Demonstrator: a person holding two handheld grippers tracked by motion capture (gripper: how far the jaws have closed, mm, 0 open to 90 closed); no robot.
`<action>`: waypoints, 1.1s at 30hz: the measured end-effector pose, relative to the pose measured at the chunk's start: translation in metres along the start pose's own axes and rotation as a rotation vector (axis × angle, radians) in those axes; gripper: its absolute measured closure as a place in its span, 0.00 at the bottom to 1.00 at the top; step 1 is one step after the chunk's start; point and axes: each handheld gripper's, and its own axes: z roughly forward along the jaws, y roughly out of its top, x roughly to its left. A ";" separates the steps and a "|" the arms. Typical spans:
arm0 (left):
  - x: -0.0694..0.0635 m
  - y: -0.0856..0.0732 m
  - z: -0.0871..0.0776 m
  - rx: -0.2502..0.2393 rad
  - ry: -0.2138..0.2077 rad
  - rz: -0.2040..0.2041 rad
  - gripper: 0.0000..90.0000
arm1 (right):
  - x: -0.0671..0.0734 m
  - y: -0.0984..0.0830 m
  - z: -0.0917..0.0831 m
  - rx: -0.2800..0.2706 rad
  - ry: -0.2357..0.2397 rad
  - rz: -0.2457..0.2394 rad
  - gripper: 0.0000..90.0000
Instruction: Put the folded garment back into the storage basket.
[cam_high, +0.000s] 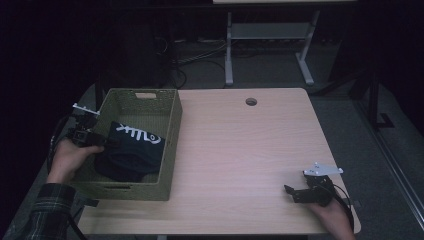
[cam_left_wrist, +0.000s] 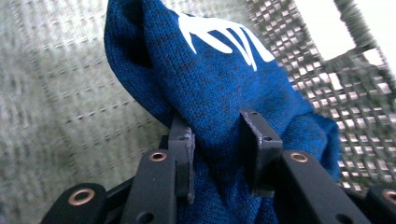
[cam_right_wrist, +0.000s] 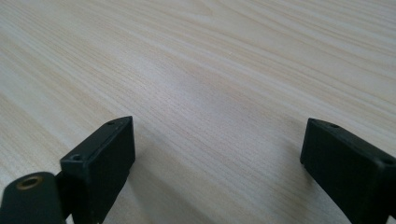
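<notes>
Inside the basket (cam_high: 172, 131), at the left of the desk (cam_high: 240, 150), lies a dark blue garment (cam_high: 131, 152) with a white print on its upper face. The garment is bunched into a rounded heap on the basket floor.

The left hand-held gripper (cam_high: 107, 143) reaches over the basket's left wall, pointing across into the garment. The left hand (cam_high: 70, 157) grips it from outside the basket, with a plaid sleeve (cam_high: 50, 210) coming in from the bottom edge.

The left gripper view gives detail that the high view lacks: the garment (cam_left_wrist: 224, 93) is a knitted fabric, a fold of it sits between the two jaws of the left hand-held gripper (cam_left_wrist: 217, 154), and both pads (cam_left_wrist: 254, 140) bear against that fold, so the gripper is clamped on the garment. The woven basket wall (cam_left_wrist: 327, 84) stands behind it.

The right hand-held gripper (cam_high: 295, 192) rests near the desk's front right corner, held by the right hand (cam_high: 332, 215), well apart from the basket. In the right gripper view, the right hand-held gripper (cam_right_wrist: 217, 154) has its jaws wide apart over bare desk (cam_right_wrist: 210, 70), with nothing between them.
</notes>
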 end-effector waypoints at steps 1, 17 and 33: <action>0.001 0.000 0.001 0.007 0.013 0.004 0.73 | 0.000 0.000 0.000 0.000 0.000 0.000 0.11; 0.009 -0.002 0.006 0.028 0.151 -0.004 0.54 | 0.000 0.000 0.000 0.000 0.000 0.001 0.11; -0.004 -0.007 -0.015 -0.107 0.123 -0.003 0.25 | 0.000 0.000 0.000 0.000 0.000 -0.001 0.11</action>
